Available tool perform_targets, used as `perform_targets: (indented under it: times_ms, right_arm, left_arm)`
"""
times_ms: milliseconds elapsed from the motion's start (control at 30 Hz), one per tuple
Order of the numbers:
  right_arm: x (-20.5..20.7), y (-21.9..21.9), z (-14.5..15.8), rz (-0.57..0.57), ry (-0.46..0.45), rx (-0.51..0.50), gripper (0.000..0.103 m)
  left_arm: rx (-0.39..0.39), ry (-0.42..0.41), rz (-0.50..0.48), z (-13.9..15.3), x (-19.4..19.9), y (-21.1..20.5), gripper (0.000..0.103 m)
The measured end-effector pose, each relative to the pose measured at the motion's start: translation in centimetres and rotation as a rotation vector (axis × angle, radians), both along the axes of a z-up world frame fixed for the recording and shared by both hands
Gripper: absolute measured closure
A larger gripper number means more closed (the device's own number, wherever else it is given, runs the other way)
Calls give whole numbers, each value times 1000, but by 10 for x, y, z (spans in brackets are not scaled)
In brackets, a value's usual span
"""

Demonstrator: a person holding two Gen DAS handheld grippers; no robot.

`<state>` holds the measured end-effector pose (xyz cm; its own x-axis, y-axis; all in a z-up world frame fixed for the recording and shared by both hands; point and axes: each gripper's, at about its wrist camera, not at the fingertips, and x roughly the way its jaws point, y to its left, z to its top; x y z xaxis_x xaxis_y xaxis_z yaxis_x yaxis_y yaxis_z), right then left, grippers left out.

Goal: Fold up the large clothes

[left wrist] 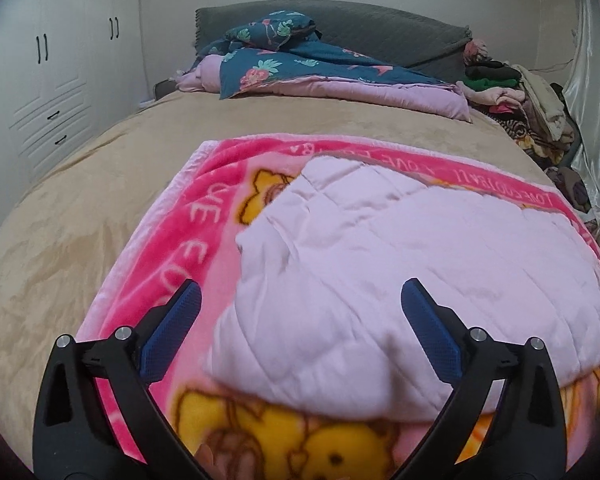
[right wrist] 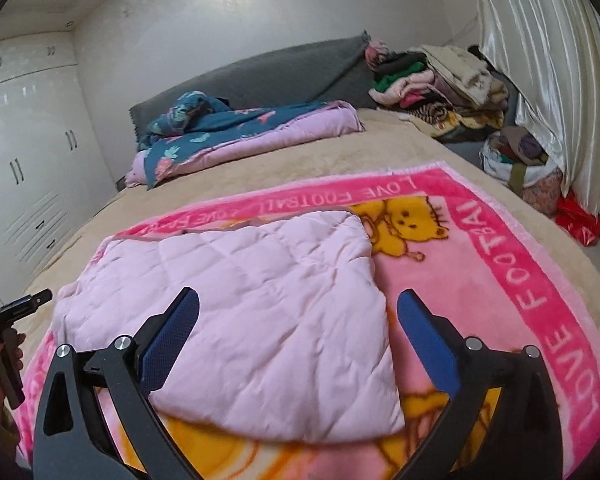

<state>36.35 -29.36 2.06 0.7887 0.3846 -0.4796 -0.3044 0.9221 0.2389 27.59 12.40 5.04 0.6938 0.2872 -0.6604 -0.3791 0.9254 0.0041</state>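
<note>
Down at the near edge the pink fleece blanket with yellow bears and "LOVE FOOTBALL" lettering (left wrist: 204,240) runs out of frame, its closest bears blurred and partly masked by the black linkages. The left gripper (left wrist: 300,312) hangs with jaws spread wide, nothing between its blue pads, and the right gripper (right wrist: 298,320) hangs just the same, released and empty. Under both lies the pale pink quilted garment (right wrist: 236,312), folded into a puffy, roughly square block with stitched diamond panels, resting on the blanket; in the left view its near hem is smeared. Off to the left of the right view, a hand grips the other tool's handle, cut by the rim. Beyond stretches the beige bedspread (left wrist: 80,200), then a rumpled teal floral quilt with lilac lining (left wrist: 300,68) against the grey headboard (right wrist: 260,72). Far right, a heap of mixed folded clothes (right wrist: 440,80), and a bag stuffed with fabrics (right wrist: 516,160) by the curtain, contents indistinct.
</note>
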Motion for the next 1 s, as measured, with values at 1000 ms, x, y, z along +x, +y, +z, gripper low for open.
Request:
perform_targets:
  times_ms: [1000]
  right_arm:
    - [-25, -9, -91, -111, 326, 156, 4]
  left_arm:
    - [-287, 67, 61, -64, -34, 3, 10]
